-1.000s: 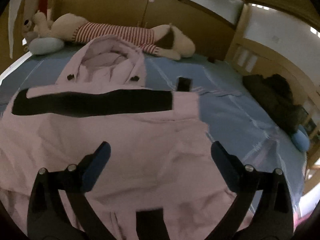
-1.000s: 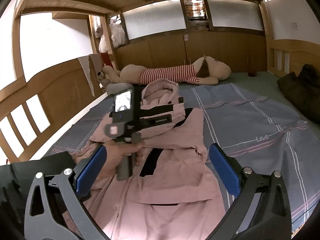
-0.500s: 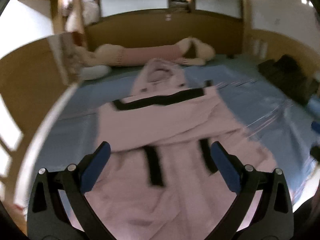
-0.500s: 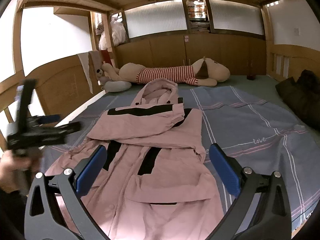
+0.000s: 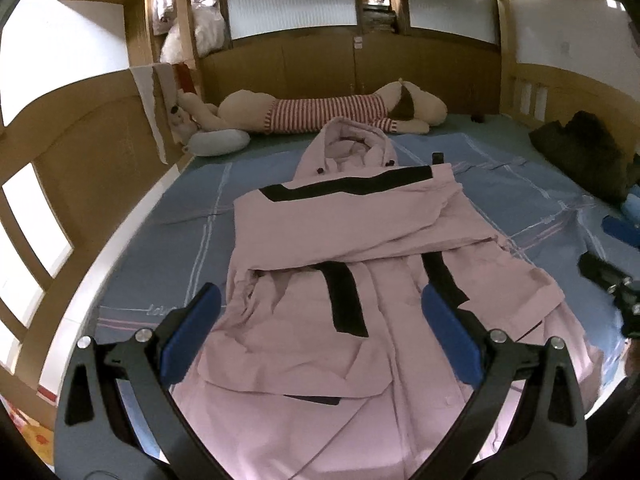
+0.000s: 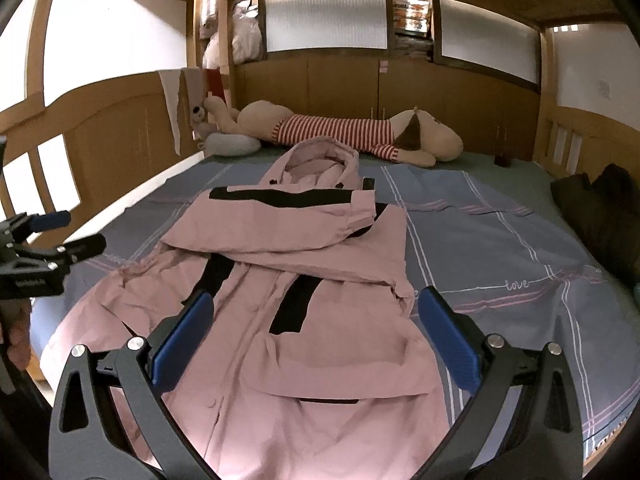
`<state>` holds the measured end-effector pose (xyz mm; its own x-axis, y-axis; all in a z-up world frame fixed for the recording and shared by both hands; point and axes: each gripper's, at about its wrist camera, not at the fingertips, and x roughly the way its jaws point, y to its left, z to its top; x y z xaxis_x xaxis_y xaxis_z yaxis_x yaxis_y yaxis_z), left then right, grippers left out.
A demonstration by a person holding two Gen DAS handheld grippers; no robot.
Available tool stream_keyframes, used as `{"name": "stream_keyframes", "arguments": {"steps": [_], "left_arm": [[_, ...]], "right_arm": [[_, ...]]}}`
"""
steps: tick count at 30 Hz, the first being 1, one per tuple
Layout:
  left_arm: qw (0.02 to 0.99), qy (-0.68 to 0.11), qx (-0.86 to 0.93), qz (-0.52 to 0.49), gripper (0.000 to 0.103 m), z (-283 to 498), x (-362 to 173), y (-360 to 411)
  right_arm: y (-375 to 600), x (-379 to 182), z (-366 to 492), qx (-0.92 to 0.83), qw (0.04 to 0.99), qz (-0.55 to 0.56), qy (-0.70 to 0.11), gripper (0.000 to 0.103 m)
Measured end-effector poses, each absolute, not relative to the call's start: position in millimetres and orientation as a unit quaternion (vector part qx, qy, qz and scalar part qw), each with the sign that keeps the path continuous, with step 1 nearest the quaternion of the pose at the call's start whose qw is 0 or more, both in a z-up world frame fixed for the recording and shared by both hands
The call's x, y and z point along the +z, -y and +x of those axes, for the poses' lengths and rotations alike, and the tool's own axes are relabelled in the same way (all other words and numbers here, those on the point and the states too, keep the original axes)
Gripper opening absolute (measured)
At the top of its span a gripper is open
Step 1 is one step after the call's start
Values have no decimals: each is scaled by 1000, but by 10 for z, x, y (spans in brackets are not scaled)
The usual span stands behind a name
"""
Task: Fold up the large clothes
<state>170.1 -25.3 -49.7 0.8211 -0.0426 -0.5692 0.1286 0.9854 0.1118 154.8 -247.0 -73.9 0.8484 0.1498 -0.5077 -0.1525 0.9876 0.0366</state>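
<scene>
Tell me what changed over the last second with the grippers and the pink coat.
The left gripper pulled back from close over the pink hooded coat with black stripes and off to the left side, open and empty. The right gripper hardly moved, open too. The coat, sleeves folded across its chest, and the striped plush dog stayed put.

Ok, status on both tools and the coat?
Left tool open, empty, above coat. Right tool open, empty. Coat flat on bed, sleeves folded across chest, hood up top. Plush dog beyond hood, not touching.
</scene>
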Motion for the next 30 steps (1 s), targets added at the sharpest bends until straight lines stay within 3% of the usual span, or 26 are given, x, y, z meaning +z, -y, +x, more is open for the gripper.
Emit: {"name": "stream_keyframes", "arguments": {"steps": [21,30], "left_arm": [[946,-311,-76,53,101,1819,-497,198],[937,-340,-73,15,101,2095,-582,17]], "right_arm": [[2390,-852,1718,81,955,12,-285,102],[2481,-662,2592,85,936,55,-338,102]]}}
